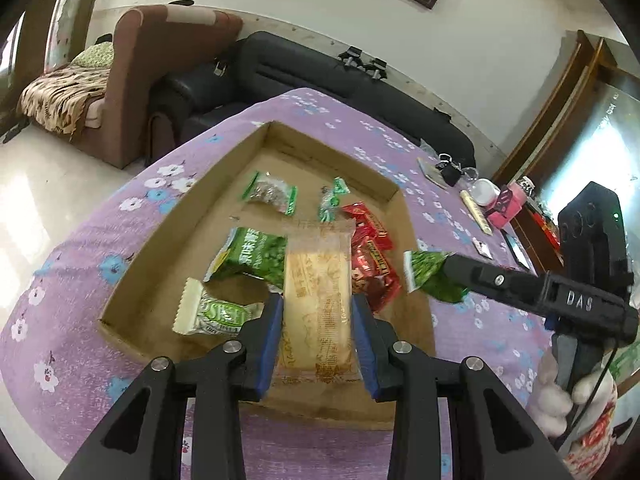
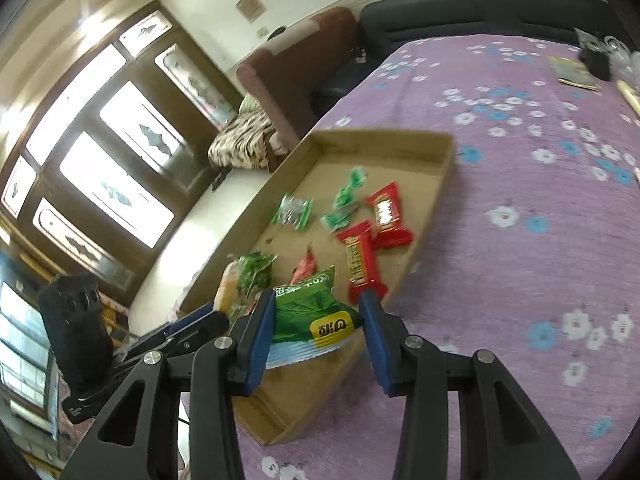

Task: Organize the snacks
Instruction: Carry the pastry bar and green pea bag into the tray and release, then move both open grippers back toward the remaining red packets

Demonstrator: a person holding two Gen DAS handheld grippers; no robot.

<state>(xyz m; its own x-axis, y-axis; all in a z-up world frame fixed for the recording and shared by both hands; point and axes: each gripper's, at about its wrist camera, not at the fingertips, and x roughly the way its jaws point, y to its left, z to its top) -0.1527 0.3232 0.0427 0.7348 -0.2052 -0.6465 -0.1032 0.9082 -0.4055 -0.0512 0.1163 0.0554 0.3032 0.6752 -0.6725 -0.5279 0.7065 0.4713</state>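
Note:
My left gripper (image 1: pixel 318 320) is shut on a long beige cake packet (image 1: pixel 318 280) and holds it over the shallow cardboard tray (image 1: pixel 148 276). My right gripper (image 2: pixel 318 320) is shut on a green snack bag (image 2: pixel 312 312) above the tray's near edge (image 2: pixel 400 284); it also shows in the left wrist view (image 1: pixel 430 274). In the tray lie red packets (image 1: pixel 372 256), another green bag (image 1: pixel 252 258), a white-green packet (image 1: pixel 216 314), a small clear green-edged packet (image 1: pixel 272 194) and a small green candy (image 1: pixel 332 200).
The tray sits on a purple flowered tablecloth (image 2: pixel 520 240). Keys, a white jar (image 1: pixel 486 192), a pink box and small items lie at the table's far right. A black sofa (image 1: pixel 320 68) and a brown armchair (image 1: pixel 132 80) stand behind the table.

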